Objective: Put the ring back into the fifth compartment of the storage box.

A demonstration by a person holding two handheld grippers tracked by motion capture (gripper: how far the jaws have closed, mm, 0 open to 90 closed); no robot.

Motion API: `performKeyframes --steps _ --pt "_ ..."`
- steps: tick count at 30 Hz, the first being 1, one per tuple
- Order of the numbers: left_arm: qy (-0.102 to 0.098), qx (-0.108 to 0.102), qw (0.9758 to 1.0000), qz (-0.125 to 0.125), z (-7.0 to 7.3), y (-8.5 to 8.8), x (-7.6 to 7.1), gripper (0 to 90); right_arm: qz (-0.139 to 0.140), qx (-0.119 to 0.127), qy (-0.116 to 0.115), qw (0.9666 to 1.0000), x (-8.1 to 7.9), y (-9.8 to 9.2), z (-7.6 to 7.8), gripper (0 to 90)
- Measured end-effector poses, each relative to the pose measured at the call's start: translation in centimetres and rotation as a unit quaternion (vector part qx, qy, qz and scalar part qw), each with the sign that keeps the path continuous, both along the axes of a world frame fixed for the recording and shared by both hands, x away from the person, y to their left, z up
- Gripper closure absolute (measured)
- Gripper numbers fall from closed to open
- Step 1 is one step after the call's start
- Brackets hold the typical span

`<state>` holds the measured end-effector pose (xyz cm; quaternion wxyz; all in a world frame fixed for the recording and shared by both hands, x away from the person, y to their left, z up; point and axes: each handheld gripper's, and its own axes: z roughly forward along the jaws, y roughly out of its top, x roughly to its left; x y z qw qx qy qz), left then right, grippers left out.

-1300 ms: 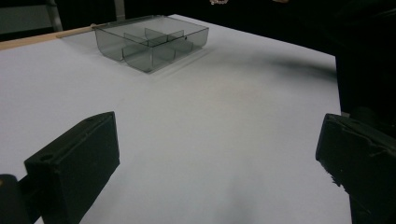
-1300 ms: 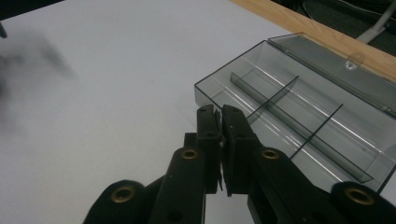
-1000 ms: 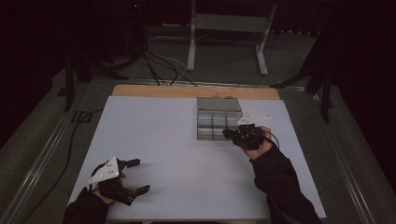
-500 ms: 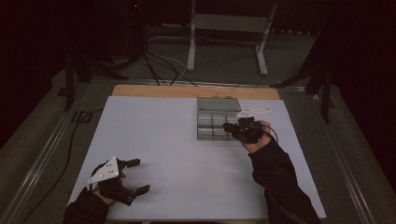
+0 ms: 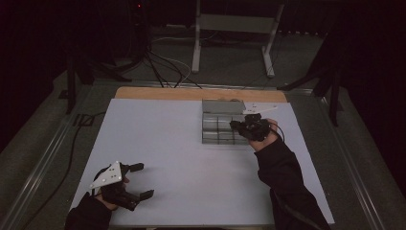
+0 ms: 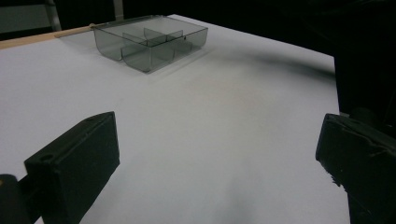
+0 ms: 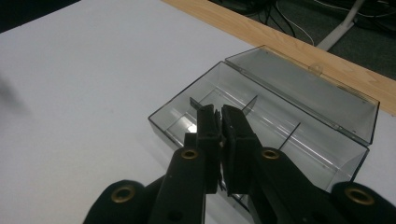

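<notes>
Hovering your right gripper (image 7: 219,122) over the clear plastic box (image 5: 221,125), upper middle of the high view, with its jaws pressed together on a thin dark divider (image 7: 195,103). The box lid (image 7: 303,88) lies open. Your left gripper (image 5: 140,181) sits lower left on the white table (image 5: 191,167), jaws spread wide, holding nothing.
</notes>
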<state>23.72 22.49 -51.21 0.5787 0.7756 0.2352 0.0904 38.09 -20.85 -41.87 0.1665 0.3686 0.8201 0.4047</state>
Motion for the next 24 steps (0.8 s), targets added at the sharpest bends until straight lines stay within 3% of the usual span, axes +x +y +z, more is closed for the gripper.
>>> performKeyframes --steps 10,24 --pt "-0.001 -0.001 1.0 0.0 0.0 0.0 0.0 0.7 -0.008 -0.002 0.01 0.9999 1.2 0.3 -0.6 87.0" --pt "-0.001 0.0 1.0 -0.001 0.0 0.0 0.0 0.7 -0.022 -0.004 0.036 0.9991 2.5 0.2 -3.3 87.0"
